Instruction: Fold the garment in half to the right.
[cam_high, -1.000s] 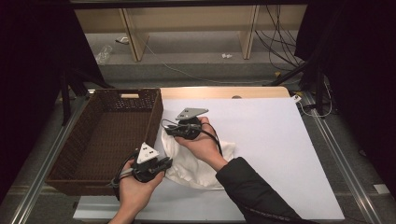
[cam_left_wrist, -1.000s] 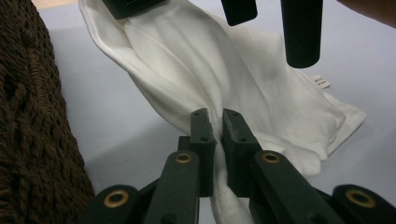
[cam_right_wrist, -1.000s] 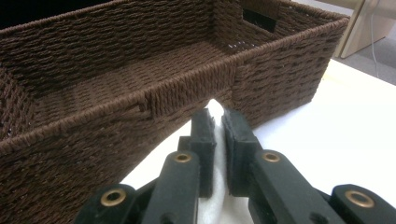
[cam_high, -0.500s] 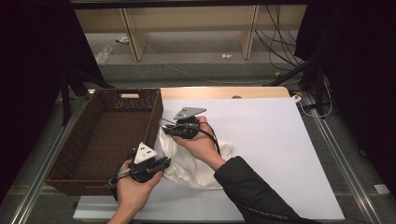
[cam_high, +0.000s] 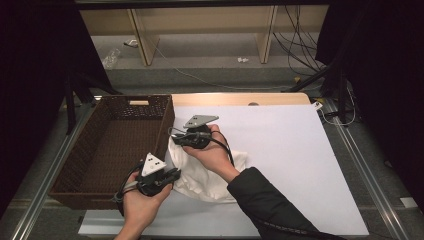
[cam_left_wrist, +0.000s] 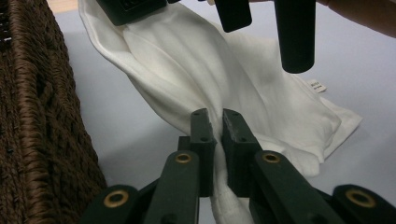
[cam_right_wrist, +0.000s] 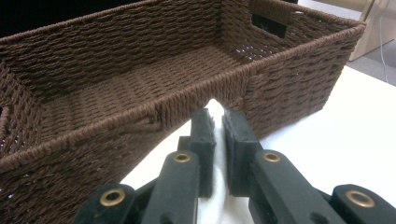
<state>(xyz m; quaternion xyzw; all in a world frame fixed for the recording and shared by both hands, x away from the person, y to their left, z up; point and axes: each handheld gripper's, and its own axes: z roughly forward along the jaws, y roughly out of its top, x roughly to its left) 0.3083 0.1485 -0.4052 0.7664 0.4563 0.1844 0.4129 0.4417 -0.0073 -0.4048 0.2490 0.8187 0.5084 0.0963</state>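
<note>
Left gripper (cam_high: 172, 175): I hold it nearest me, close to the desk's front edge and just beside the basket's front right corner. In the left gripper view its jaws are pressed nearly together with a fold of white cloth pinched between them.
White cloth (cam_high: 207, 172): I see it crumpled on the white sheet near the desk's front left part, beside the basket's right wall. One end runs into my left gripper, the other rises toward my right gripper. In the left gripper view a small label (cam_left_wrist: 316, 86) shows at its far edge.
Right gripper (cam_high: 175, 136): I hold it farther in, above the cloth's far end and close to the basket's right rim. In the right gripper view its jaws stand a narrow gap apart, clamped on a strip of the white cloth that pokes up between them.
Right hand (cam_high: 212, 152): it wraps the gripper's body, with the dark sleeve (cam_high: 272, 207) coming in from the front edge.
Wicker basket (cam_high: 100, 150): brown, rectangular, on the desk's left side; its woven floor is bare, and a handle slot (cam_right_wrist: 270, 23) is cut into its far end wall.
White sheet (cam_high: 290, 150): it covers most of the desk, right of the basket.
Desk (cam_high: 240, 99): bare wood shows along its far edge.
</note>
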